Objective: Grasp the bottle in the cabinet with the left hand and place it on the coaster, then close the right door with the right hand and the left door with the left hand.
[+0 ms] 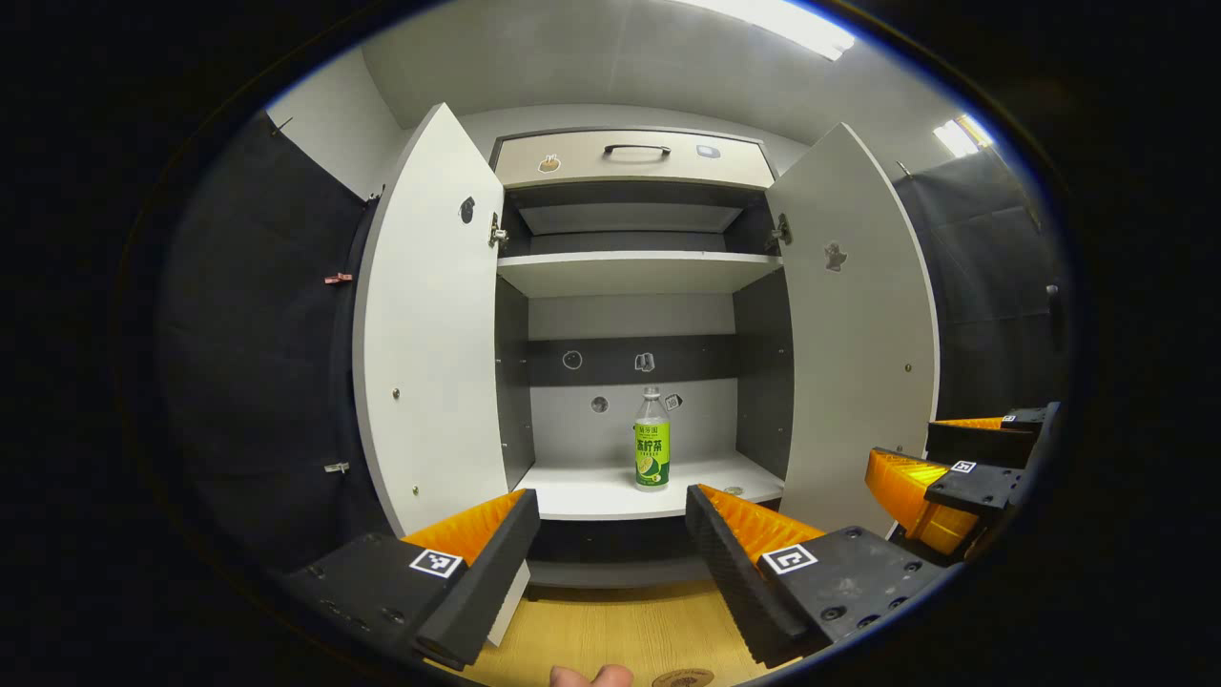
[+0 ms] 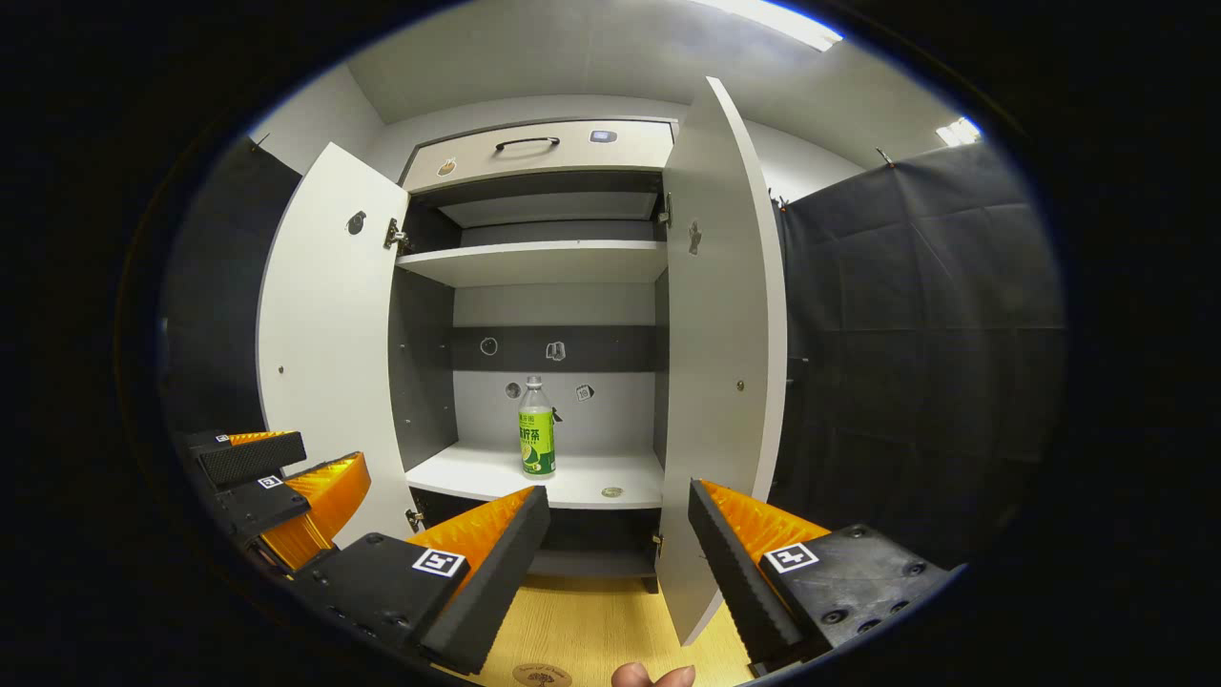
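Standing upright on the cabinet's lower shelf (image 1: 591, 491), between both open doors: green-labelled bottle (image 1: 651, 441). Left gripper (image 1: 610, 553) held before it, fingers wide, empty. Right gripper (image 2: 618, 558) likewise spread wide, holding nothing. Coaster (image 1: 683, 678) on the wooden surface (image 1: 601, 630) below.

Open path between swung-wide left door (image 1: 429, 324) and right door (image 1: 863, 324) to lone bottle (image 1: 652, 441).
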Available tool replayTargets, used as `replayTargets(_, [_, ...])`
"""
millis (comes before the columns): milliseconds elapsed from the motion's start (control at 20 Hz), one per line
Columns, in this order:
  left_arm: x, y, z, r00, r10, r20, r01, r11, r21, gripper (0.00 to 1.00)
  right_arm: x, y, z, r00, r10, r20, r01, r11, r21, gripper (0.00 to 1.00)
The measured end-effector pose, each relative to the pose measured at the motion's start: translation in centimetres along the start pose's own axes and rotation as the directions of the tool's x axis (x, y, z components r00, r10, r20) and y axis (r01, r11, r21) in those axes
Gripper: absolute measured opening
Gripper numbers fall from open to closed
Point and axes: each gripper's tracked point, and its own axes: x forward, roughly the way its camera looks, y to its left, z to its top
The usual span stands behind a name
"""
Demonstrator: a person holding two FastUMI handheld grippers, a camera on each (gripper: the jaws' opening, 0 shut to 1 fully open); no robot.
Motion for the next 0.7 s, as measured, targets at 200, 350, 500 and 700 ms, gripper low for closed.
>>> replayTargets(200, [0.0,-0.1,0.0,1.0,-0.004,0.002,0.004,1.0,0.001,0.98,-0.1,0.0,-0.1,1.0,-0.004,0.0,0.004,1.0,-0.003,0.98])
replayTargets(350, [0.0,-0.1,0.0,1.0,-0.003,0.004,0.003,1.0,0.001,0.98,-0.2,0.1,0.1,1.0,-0.002,0.004,0.002,1.0,-0.003,0.98])
replayTargets(500, [0.2,-0.3,0.1,1.0,-0.004,0.004,0.004,1.0,0.0,0.98,-0.2,0.1,0.2,1.0,-0.002,0.005,0.002,1.0,-0.003,0.98])
replayTargets(700, [1.2,-0.7,0.0,1.0,-0.012,0.006,0.012,1.0,0.006,0.98,-0.6,-0.4,0.5,1.0,-0.005,0.008,0.005,1.0,-0.001,0.98])
